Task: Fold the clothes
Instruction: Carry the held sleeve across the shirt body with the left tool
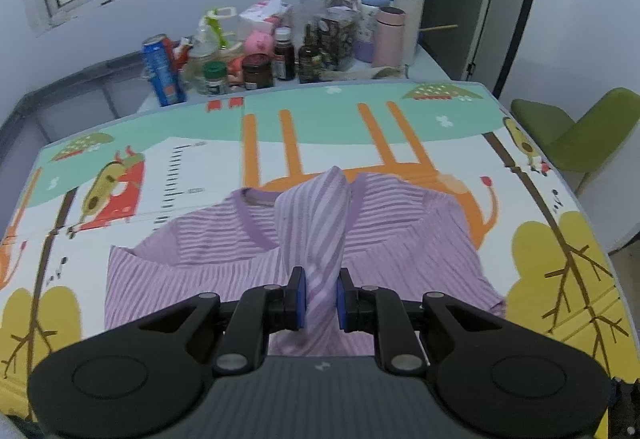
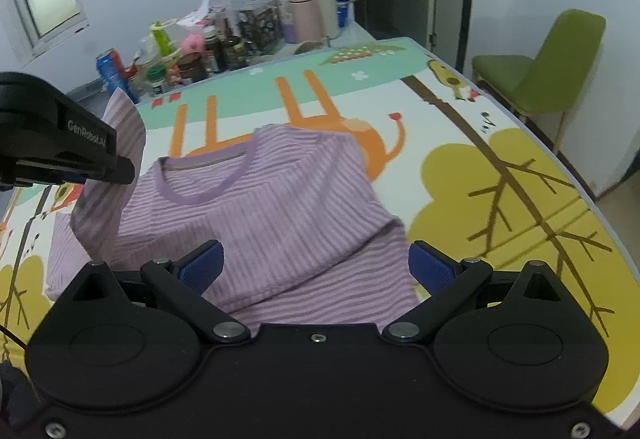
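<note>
Left wrist view: the left tongs [image 1: 321, 297] are clenched on a sleeve [image 1: 316, 223] of the purple striped shirt [image 1: 192, 267], lifting it into a peak above the collar [image 1: 256, 227] while the rest of the shirt lies flat on the cartoon play mat [image 1: 168, 167] that covers the worktop. Left of the shirt the mat is bare out to its near-left edge, and beyond the shirt's collar the mat is also bare up to its far edge, where a blue can [image 1: 162, 71], jars and bottles [image 1: 256, 71] and a pink flask [image 1: 389, 37] stand crowded together. Right wrist view: the left tongs [image 2: 120, 169] show from the side at the shirt's left, the raised sleeve [image 2: 108, 195] hanging from them. The right tongs [image 2: 316, 269] are released, their blue pads [image 2: 430, 271] spread wide on either side of the shirt's [image 2: 280, 207] near right part, low over it; whether they touch the cloth cannot be told. Right of the shirt the mat [image 2: 500, 175] lies bare to its curved right edge, and past that edge, well apart from the shirt, stands a green chair [image 2: 560, 63].
</note>
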A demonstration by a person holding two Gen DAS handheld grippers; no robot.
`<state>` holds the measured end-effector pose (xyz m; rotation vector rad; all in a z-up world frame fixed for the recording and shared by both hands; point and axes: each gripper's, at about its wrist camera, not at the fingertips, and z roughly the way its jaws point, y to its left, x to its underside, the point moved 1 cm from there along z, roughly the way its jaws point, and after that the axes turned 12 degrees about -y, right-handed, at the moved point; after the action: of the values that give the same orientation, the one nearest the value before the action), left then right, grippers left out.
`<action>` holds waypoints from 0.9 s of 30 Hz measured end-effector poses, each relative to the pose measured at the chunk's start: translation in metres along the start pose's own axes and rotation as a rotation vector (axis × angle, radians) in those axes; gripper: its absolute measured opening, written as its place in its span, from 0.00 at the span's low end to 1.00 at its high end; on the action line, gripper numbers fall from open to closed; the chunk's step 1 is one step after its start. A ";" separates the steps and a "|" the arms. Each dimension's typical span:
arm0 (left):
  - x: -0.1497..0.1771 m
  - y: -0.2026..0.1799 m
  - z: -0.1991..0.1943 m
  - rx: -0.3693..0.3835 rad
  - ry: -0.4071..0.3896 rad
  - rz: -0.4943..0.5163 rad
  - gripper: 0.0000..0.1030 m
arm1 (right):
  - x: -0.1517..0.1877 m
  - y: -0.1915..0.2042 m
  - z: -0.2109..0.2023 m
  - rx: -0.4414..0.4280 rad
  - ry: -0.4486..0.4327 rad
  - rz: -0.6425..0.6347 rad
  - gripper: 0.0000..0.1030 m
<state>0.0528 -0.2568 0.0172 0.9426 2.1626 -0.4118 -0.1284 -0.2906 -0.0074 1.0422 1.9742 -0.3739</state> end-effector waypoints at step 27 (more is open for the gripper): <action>0.017 -0.057 0.051 -0.032 0.062 0.125 0.77 | 0.016 -0.051 0.024 0.085 0.061 0.071 0.96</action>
<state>0.0287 -0.3144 -0.0300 1.0783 2.1451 -0.2905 -0.1597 -0.3275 -0.0401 1.1875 1.9842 -0.3945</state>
